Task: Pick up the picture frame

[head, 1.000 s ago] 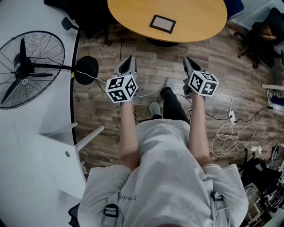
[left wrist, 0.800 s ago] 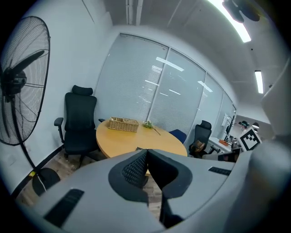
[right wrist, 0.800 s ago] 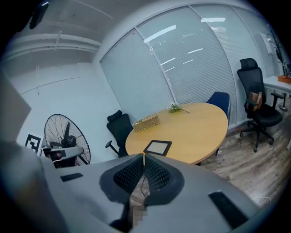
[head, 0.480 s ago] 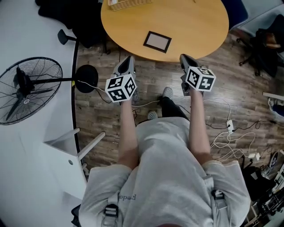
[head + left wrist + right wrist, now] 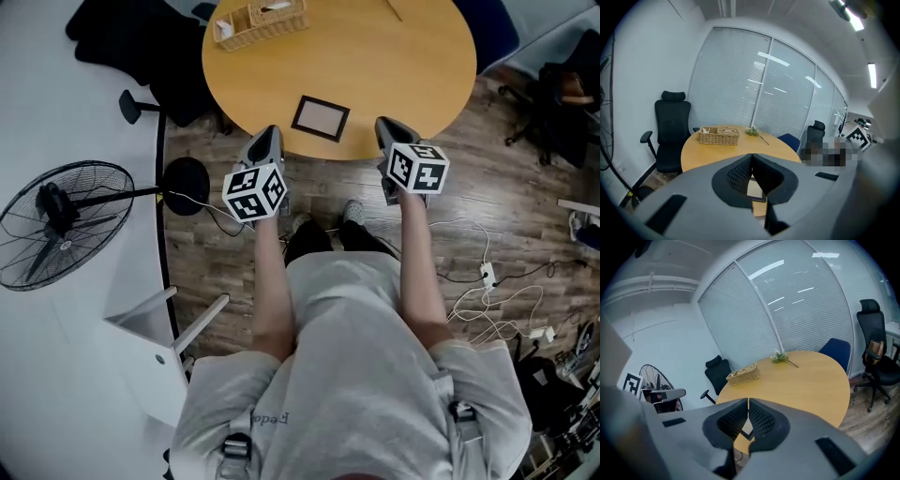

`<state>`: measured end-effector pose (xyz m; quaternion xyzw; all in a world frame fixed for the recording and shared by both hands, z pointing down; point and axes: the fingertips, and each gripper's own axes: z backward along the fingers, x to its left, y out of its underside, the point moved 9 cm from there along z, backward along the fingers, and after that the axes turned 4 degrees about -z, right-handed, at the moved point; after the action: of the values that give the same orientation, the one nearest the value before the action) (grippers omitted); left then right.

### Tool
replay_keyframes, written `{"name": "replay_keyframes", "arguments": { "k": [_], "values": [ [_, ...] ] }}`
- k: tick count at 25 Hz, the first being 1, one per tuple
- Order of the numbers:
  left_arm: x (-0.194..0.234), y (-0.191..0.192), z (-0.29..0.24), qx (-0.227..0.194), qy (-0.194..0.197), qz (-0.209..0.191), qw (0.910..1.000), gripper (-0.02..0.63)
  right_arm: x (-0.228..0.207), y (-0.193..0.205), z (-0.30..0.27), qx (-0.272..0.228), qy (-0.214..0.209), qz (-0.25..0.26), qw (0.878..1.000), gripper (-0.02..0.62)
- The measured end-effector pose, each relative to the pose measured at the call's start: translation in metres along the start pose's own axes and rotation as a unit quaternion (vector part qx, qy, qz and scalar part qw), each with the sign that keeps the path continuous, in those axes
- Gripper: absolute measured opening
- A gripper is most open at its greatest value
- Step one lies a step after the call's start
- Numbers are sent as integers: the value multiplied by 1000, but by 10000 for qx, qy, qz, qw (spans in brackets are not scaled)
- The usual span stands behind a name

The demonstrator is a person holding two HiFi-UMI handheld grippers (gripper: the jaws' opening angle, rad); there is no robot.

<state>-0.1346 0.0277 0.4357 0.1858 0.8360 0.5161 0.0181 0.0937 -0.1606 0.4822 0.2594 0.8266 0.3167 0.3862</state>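
The picture frame (image 5: 321,118), dark-edged with a pale inside, lies flat on the round wooden table (image 5: 412,66) near its front edge. My left gripper (image 5: 270,132) is shut and empty, its tip at the table's edge just left of the frame. My right gripper (image 5: 382,123) is shut and empty too, just right of the frame. In the left gripper view the frame (image 5: 754,190) shows below the closed left gripper (image 5: 751,155). In the right gripper view the frame (image 5: 746,428) peeks out under the closed right gripper (image 5: 748,400).
A wicker basket (image 5: 261,21) stands at the table's far left, and a flower sprig (image 5: 752,132) lies behind it. A standing fan (image 5: 66,225) is on the left, a black office chair (image 5: 670,136) beyond the table, and cables (image 5: 487,300) lie on the wooden floor at right.
The person has walked toward the table, so table and frame have come nearer. Both grippers, still shut, have gone from over the floor to the table's front edge.
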Motion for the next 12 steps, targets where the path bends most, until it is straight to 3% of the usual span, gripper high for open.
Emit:
{"name": "replay_keyframes", "arguments": {
  "k": [5,12],
  "values": [
    [0,-9,-25,51,200,-59,9998,26,-3,-7,-7,-99,93,-95,9999,25],
    [13,-25,-65,200,802,-418,9957,26,2,-12,-25,-371,516,-336,9974,25]
  ]
}}
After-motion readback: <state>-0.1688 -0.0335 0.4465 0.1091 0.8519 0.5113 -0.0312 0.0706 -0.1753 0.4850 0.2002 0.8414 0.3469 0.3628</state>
